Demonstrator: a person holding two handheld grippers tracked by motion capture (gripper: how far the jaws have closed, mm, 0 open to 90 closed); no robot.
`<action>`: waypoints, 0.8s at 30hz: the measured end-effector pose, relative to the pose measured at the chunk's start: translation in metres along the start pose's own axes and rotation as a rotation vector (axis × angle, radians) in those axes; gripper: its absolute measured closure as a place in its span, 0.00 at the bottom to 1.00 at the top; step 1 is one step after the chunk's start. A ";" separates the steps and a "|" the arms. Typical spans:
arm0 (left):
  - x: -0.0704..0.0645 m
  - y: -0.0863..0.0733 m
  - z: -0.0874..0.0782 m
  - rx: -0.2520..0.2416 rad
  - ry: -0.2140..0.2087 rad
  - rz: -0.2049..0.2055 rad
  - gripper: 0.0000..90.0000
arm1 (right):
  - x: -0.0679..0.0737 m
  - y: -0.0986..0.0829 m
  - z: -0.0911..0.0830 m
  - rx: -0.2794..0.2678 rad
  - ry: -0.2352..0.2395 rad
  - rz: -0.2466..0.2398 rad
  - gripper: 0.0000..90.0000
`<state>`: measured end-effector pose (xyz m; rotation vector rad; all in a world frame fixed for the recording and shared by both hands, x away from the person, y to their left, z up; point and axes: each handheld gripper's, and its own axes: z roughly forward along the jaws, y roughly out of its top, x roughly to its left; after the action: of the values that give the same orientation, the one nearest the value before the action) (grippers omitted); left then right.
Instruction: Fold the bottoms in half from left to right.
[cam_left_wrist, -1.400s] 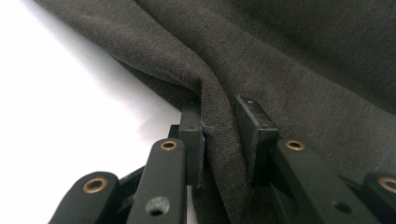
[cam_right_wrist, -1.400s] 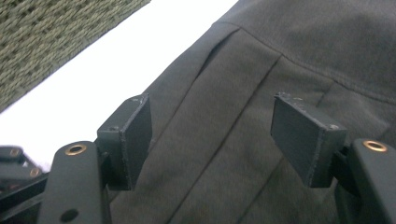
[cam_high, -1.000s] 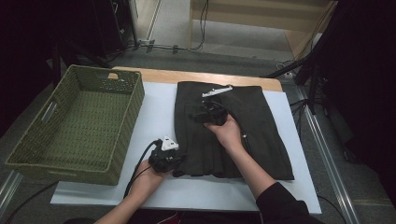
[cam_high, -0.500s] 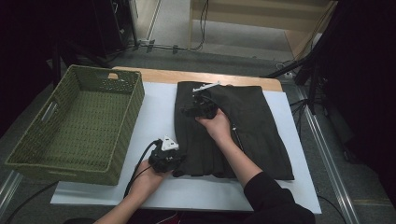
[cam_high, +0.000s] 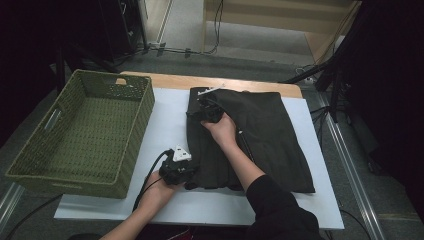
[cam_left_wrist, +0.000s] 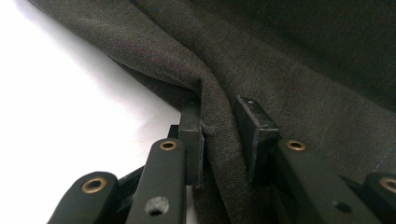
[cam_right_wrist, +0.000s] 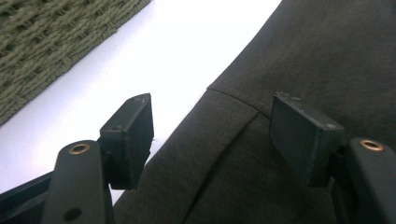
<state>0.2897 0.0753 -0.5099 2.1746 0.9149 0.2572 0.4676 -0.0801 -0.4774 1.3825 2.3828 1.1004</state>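
Left claw pinching trouser hem, right claw spread over waistband

Left claw (cam_left_wrist: 218, 135) clamped on a fold of the dark trousers (cam_high: 270, 135); right claw (cam_right_wrist: 224, 135) apart above them. Trousers lie flat on the white counter (cam_high: 165, 115), right of the wicker basket (cam_high: 80, 135). Soft, limp, light cloth; grip edges and corners.
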 end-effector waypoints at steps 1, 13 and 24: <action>0.000 0.000 0.000 0.001 -0.001 0.000 0.82 | 0.001 -0.001 0.003 0.000 -0.006 0.004 0.31; 0.000 0.000 0.000 0.000 0.001 -0.003 0.81 | 0.014 -0.012 0.032 0.008 -0.117 -0.042 0.25; 0.001 0.005 0.000 0.027 -0.009 -0.053 0.81 | 0.018 -0.016 0.031 0.006 -0.239 -0.098 0.64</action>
<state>0.2930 0.0733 -0.5067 2.1708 0.9745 0.2109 0.4610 -0.0546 -0.5065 1.3020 2.2565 0.8515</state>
